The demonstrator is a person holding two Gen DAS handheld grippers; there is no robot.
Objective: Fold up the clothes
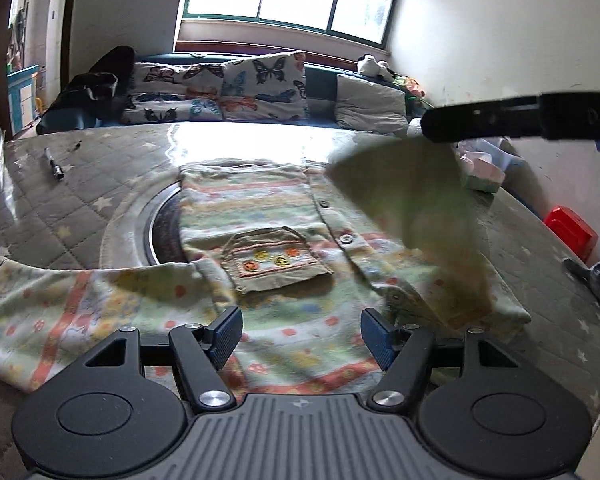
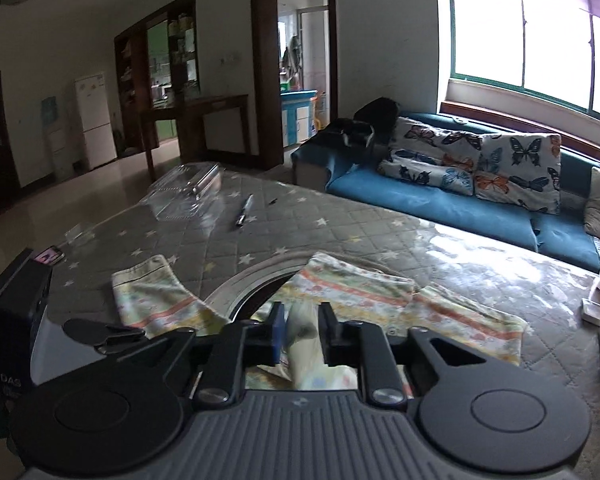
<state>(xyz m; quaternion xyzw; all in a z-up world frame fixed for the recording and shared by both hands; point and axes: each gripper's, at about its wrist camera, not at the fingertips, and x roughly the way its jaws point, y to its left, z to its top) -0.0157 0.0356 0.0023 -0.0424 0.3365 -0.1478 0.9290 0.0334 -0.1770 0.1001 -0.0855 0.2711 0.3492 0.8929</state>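
Soft printed cotton, light and limp; likely to sag and crease if lifted by one point. Left gripper wide apart, empty, just above shirt spread on quilted table. Beyond, right gripper pinching raised sleeve; best taken at hems and seams.

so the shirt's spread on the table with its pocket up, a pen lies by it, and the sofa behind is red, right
Not quite: the sofa is blue, not red, as the right wrist view shows plainly. The rest holds: the shirt lies spread on the table with its pocket facing up, and a pen lies on the table apart from it.
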